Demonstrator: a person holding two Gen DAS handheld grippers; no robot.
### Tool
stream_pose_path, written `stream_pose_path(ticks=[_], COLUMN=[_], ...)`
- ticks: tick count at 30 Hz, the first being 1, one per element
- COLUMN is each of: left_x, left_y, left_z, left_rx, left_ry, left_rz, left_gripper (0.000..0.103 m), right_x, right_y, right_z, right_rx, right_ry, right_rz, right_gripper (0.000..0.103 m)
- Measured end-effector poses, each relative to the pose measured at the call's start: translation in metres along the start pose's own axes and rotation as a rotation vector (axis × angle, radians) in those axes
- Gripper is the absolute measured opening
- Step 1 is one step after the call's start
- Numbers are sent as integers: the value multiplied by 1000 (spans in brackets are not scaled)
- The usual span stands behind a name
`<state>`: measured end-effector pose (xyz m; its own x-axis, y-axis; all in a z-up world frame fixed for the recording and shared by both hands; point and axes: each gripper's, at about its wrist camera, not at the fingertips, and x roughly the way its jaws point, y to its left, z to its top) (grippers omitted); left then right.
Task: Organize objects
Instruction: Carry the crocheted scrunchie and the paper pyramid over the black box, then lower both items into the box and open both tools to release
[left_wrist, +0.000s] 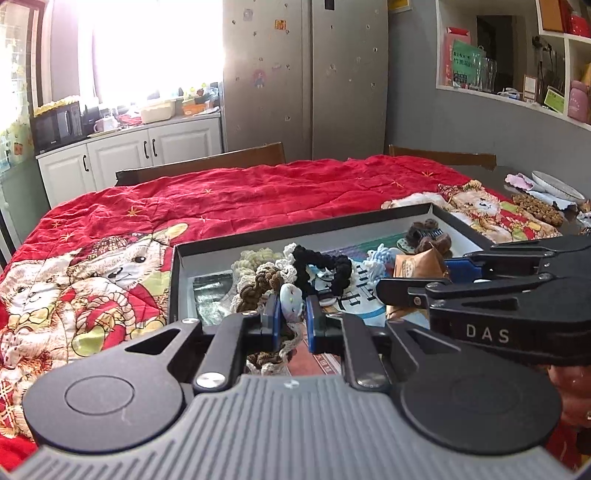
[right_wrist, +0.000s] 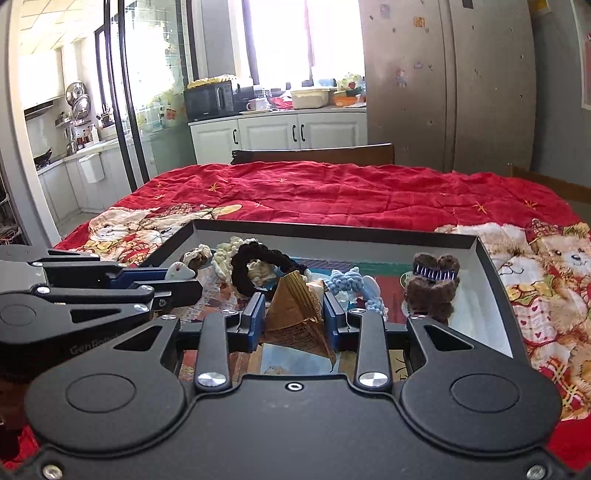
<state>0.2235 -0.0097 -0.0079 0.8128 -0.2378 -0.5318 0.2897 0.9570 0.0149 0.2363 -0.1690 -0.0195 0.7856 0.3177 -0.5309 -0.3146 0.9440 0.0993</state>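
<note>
Your left gripper (left_wrist: 291, 322) pinches a pale clip (left_wrist: 289, 300), low centre of frame, over the box (left_wrist: 177, 280). Your right gripper (right_wrist: 294, 318) clamps a brown packet (right_wrist: 295, 308) at centre, inside that box among scrunchies (right_wrist: 258, 266). Readable: "DAS" on right gripper body, "Gen…" partly legible on left body

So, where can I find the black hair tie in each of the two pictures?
Left wrist view: the black hair tie lies in the middle of the box, just beyond the left gripper.
Right wrist view: it sits left of centre, behind the brown paper packet.
Shared landmark: the brown furry clip in the box's far right corner.
</note>
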Motion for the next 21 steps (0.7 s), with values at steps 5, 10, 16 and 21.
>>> stream_pose_path(ticks=[5,10,16,21], left_x=[5,8,12,14], left_y=[-2,-3,-3,-4], left_z=[-2,-3,-5,-6], left_rx=[7,12,16,22], left_ry=[7,10,20,29], left_rz=[1,8,9,6], left_gripper=[17,17,17,17], right_x=[5,7,11,16], right_y=[-2,-4,-6,-7], right_z=[-2,-2,-3,-5], right_rx=[7,17,25,30], right_ry=[3,8,20,35], right_rz=[-6,-17,-25,-28], right_gripper=[32,32,32,32])
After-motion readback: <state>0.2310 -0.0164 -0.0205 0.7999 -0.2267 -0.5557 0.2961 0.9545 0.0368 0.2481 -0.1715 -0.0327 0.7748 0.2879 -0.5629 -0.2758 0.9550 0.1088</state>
